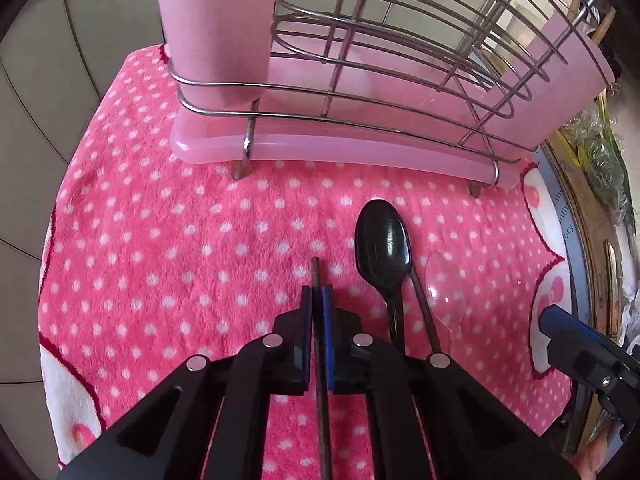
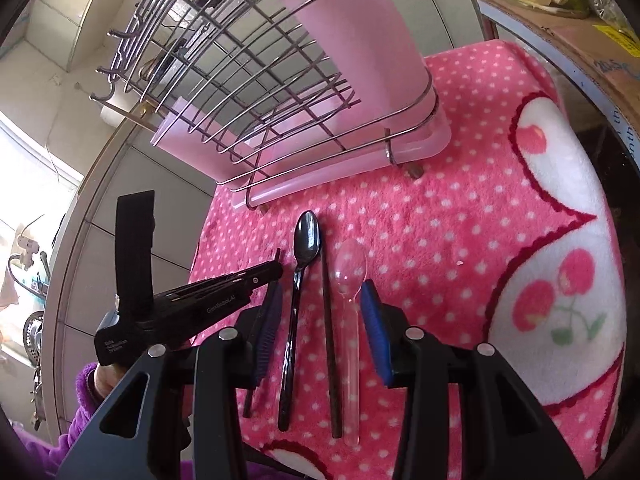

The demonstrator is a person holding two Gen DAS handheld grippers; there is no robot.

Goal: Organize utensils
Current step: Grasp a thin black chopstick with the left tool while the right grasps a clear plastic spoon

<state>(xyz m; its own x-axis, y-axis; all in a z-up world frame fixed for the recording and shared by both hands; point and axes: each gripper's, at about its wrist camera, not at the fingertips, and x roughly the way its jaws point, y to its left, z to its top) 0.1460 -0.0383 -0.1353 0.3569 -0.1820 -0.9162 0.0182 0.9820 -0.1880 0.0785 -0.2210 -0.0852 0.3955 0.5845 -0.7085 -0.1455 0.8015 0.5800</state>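
The left gripper [image 1: 317, 300] is clamped on a dark chopstick [image 1: 320, 360], whose thin shaft runs between the blue pads and pokes out past the tips over the pink polka-dot towel [image 1: 180, 240] that covers the tabletop. In the right wrist view the left gripper's black body carries pale lettering; it looks like a brand name, but is too small and slanted to read with certainty, and the white block of text on its rear housing is illegible.

The right gripper [image 2: 322, 320] hangs with its jaws apart over three pieces lying side by side on the towel: a black spoon [image 2: 306, 240], a second chopstick [image 2: 330, 340] and a clear plastic spoon [image 2: 351, 272]. Its pads touch none of them. The clear spoon is hard to make out against the towel; in the left wrist view only its bowl shows.

Behind them stands a wire utensil rack [image 2: 240, 80] on a pink drip tray [image 2: 340, 172], with a pink cup [image 2: 360, 40] slotted into one end. What stands in the far compartment is cut off and blurred.

At the table's edge, a cardboard box [image 2: 580, 40] bears fragments of blue print, too cut off to read. A purple sleeve [image 2: 80, 420] shows at the lower left, mostly hidden by the right gripper's body.
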